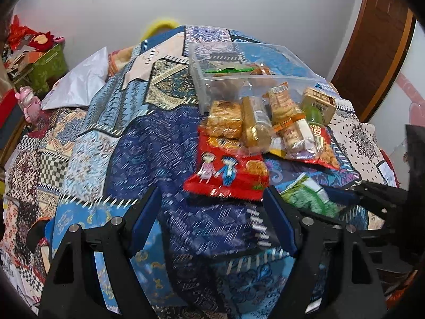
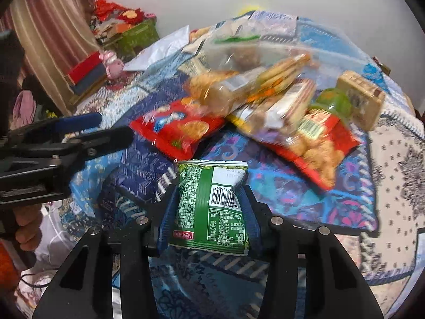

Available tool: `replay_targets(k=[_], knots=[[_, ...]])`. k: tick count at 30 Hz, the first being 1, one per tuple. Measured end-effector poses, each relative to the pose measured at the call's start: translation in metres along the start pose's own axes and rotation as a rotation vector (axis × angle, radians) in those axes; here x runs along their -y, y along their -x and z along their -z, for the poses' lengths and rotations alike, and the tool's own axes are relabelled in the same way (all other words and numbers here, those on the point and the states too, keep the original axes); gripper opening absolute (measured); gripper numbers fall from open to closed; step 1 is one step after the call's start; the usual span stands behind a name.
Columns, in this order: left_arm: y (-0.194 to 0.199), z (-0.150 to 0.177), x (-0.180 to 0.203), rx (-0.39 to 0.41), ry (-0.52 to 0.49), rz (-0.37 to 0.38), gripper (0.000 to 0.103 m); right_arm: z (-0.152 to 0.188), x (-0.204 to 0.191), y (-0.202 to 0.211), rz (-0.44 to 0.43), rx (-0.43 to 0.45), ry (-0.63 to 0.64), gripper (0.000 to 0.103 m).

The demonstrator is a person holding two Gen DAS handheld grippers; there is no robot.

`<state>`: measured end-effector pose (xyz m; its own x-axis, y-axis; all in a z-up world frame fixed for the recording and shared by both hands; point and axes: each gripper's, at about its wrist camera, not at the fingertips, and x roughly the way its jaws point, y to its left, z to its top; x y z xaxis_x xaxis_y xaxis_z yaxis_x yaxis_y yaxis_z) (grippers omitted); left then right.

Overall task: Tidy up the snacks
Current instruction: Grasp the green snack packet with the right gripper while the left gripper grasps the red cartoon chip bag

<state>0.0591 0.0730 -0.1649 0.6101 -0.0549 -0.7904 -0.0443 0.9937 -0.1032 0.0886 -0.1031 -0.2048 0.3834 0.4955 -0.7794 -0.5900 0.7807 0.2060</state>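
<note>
A pile of snack packets lies on a patchwork cloth: a red cartoon packet (image 1: 228,172), clear-wrapped biscuits (image 1: 225,119) and a red peanut bag (image 2: 318,138). Behind them stands a clear plastic box (image 1: 239,63) with a few snacks inside. My left gripper (image 1: 212,199) is open and empty, just in front of the red cartoon packet. My right gripper (image 2: 209,207) is shut on a green snack packet (image 2: 212,204), held above the cloth near the pile. The green packet also shows at the right in the left wrist view (image 1: 305,196).
A small tan box (image 2: 361,101) and a green round item (image 2: 334,103) lie right of the pile. A white bag (image 1: 79,82), a pink toy (image 1: 29,103) and a green gift box (image 1: 45,66) stand at the left. A brown door (image 1: 372,47) is at the right.
</note>
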Motion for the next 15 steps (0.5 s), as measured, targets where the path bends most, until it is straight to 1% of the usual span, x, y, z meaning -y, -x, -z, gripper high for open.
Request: replay_targets(k=[6,7,8,9,12,13,14,15], knots=[[-0.029,-0.019,0.011,-0.036,-0.024,0.018,0.078,-0.007,0.02,0.025,0.023,0.069,-0.046,0.043],[-0.037,-0.021,0.013,-0.051,-0.028,0.015,0.078,-0.009,0.023,0.029,0.027,0.079,-0.055,0.041],[-0.042,-0.023,0.014,-0.062,-0.031,0.013,0.078,-0.009,0.028,0.033,0.031,0.09,-0.064,0.032],[-0.049,-0.024,0.016,-0.076,-0.039,0.014,0.078,-0.01,0.032,0.036,0.031,0.094,-0.073,0.029],[-0.067,-0.027,0.021,-0.107,-0.056,0.013,0.079,-0.013,0.04,0.038,0.022,0.104,-0.1,0.029],[-0.073,-0.029,0.022,-0.114,-0.053,0.021,0.08,-0.012,0.042,0.038,0.026,0.103,-0.101,0.029],[-0.076,-0.03,0.022,-0.117,-0.048,0.022,0.083,-0.012,0.044,0.037,0.029,0.097,-0.099,0.029],[-0.08,-0.031,0.022,-0.123,-0.042,0.024,0.084,-0.01,0.044,0.035,0.033,0.091,-0.098,0.029]])
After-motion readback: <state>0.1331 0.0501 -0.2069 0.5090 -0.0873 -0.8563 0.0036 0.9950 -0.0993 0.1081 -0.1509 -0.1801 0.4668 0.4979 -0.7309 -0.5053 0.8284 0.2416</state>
